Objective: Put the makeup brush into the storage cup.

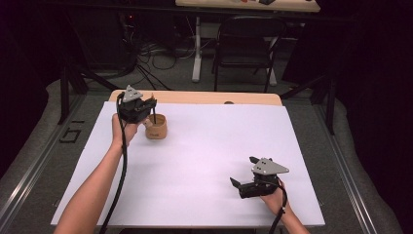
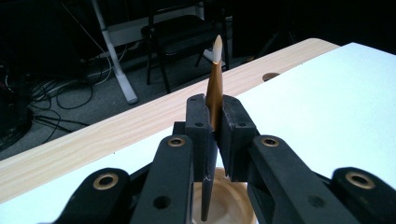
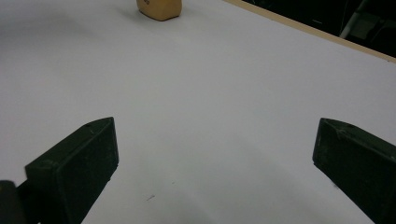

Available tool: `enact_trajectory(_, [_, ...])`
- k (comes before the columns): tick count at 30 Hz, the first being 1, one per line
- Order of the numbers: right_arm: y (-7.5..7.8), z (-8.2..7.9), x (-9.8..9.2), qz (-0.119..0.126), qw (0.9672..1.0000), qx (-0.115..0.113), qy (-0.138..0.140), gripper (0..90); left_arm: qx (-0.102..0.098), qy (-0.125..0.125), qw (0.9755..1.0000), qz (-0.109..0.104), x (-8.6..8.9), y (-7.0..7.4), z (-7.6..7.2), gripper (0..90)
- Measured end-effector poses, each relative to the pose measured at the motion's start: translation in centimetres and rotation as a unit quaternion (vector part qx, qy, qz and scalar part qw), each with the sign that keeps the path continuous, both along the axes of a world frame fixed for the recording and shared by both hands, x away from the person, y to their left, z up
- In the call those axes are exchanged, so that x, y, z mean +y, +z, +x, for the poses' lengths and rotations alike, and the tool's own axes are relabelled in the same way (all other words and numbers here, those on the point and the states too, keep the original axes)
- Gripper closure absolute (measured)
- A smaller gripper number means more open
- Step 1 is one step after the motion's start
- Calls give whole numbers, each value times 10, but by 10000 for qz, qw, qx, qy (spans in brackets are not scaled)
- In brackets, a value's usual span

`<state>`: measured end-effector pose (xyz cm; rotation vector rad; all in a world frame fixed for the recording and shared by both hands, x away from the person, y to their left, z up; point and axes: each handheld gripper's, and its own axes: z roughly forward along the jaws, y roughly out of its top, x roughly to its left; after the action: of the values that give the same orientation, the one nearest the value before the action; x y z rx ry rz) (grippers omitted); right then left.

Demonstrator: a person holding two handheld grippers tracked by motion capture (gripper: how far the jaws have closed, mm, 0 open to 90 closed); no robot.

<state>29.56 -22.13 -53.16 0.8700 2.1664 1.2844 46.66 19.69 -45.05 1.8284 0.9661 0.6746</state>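
A paintbrush (image 2: 215,88) with a gold shaft and a white bristle tip points up between the pads of my left gripper (image 2: 215,112), which is shut on it. Its dark lower end reaches down into the mouth of a small wooden cup (image 2: 233,205). In the high view the left gripper (image 1: 151,105) hangs over the cup (image 1: 156,127) at the back left of the white sheet (image 1: 204,146). My right gripper (image 1: 243,171) rests low at the front right, jaws wide open with nothing between them (image 3: 215,140). The cup (image 3: 159,8) shows far off in the right gripper view.
The sheet covers a wooden table whose bare strip (image 1: 204,97) runs along the far edge. Behind it stand a black chair (image 1: 246,44), a desk leg and tangled cables on the floor. Dark rails flank the table.
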Motion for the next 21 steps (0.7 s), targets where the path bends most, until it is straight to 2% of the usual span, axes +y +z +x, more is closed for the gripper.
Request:
enact_trajectory(2, [0, 0, 0, 2, 10000, -3, 4, 0, 17, -17, 10000, 7, 0, 0, 0, 802])
enact_trajectory(3, [0, 0, 0, 6, 10000, -3, 15, 0, 20, -25, 10000, -8, 1, 0, 0, 740])
enact_trajectory(6, [1, -1, -1, 18, 10000, -19, 10, 0, 205, -103, 9997, -5, 3, 0, 0, 392])
enact_trajectory(9, [2, -1, -1, 43, 10000, -57, 17, 0, 254, -131, 9996, 63, 6, 0, -3, 185])
enact_trajectory(10, [2, -1, -1, 40, 10000, -68, 3, 0, 243, -137, 9996, 73, 7, 0, -4, 144])
enact_trajectory(14, [2, -1, -1, 52, 10000, -72, 2, 0, 220, -121, 9997, 35, 13, 1, -11, 55])
enact_trajectory(21, [4, -1, -2, 131, 9998, -155, 23, 0, 149, -184, 9997, -16, 20, 4, -25, 12])
